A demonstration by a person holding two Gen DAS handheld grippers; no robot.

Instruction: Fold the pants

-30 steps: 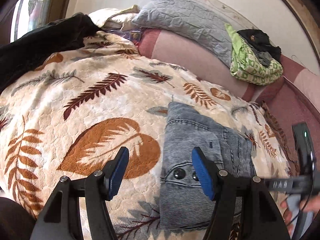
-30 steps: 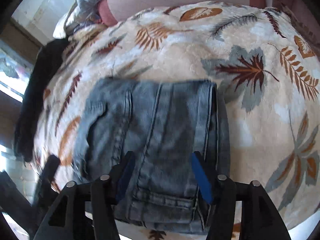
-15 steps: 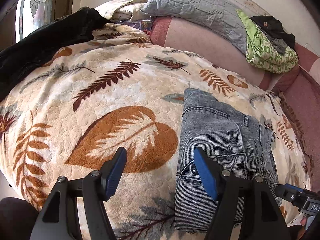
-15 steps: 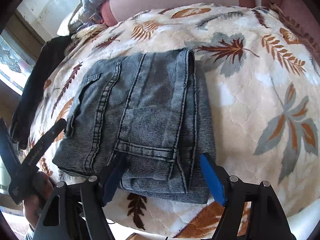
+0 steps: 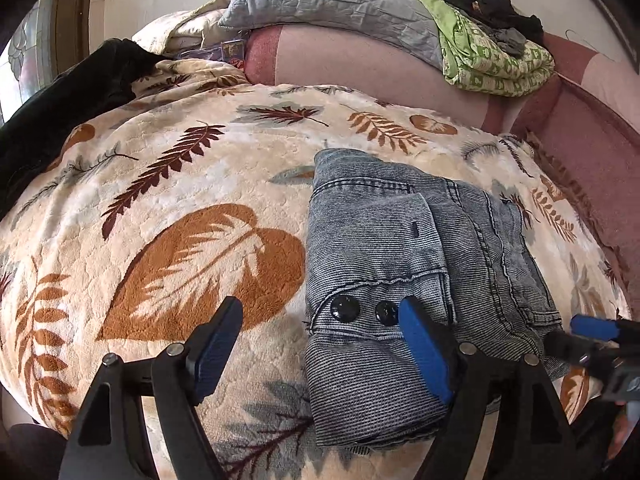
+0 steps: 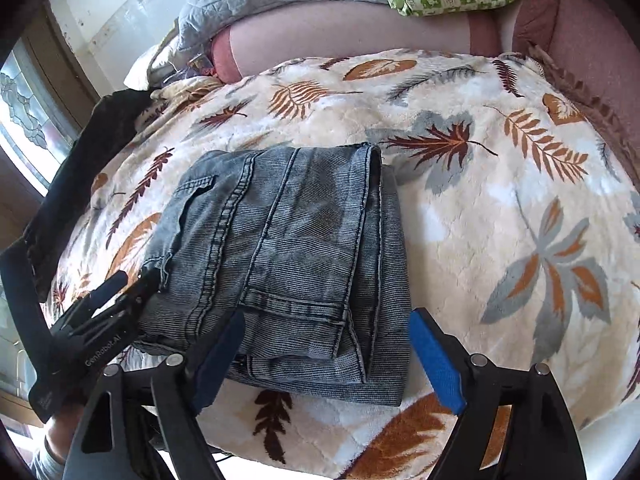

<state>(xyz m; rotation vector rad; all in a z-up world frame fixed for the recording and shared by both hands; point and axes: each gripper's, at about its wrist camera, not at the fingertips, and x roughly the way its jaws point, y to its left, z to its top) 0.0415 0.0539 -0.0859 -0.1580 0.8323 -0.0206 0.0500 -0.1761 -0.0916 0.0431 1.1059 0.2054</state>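
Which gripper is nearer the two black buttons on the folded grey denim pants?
Left. The left gripper hangs open right at the black buttons; the right gripper is open at the pants' opposite near edge.

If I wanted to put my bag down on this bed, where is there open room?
Bare leaf-print fleece blanket lies right of the folded grey denim pants, out to the pink sofa arm. Another bare stretch runs between the pants and the black garment. The back is crowded: grey quilted pillow, folded green patterned cloth.

grey denim pants (image 6: 304, 256), folded (compact stack), lying flat
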